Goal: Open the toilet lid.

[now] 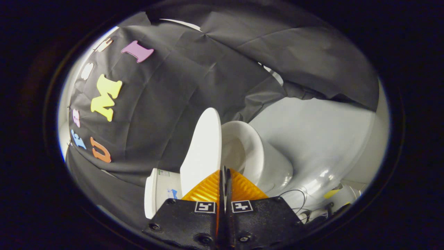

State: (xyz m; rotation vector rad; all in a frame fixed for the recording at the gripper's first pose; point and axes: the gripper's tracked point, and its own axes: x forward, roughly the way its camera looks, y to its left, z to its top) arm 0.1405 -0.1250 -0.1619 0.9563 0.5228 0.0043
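The view is rolled sideways. A white toilet lid [203, 149] stands raised off the bowl [248, 152], leaning toward the tank [160, 192], and the bowl's inside shows beside it. My gripper [224, 171] has its two orange fingers [242, 187] pressed together with nothing between them. The tips sit right at the lid's lower edge, where lid and bowl rim meet; I cannot tell whether they touch it.
Black cloth wall hangs behind the toilet. The pale floor [322, 139] spreads beyond the bowl. Thin cables [295, 196] and a small yellow item [332, 193] lie on the floor near the toilet's base.
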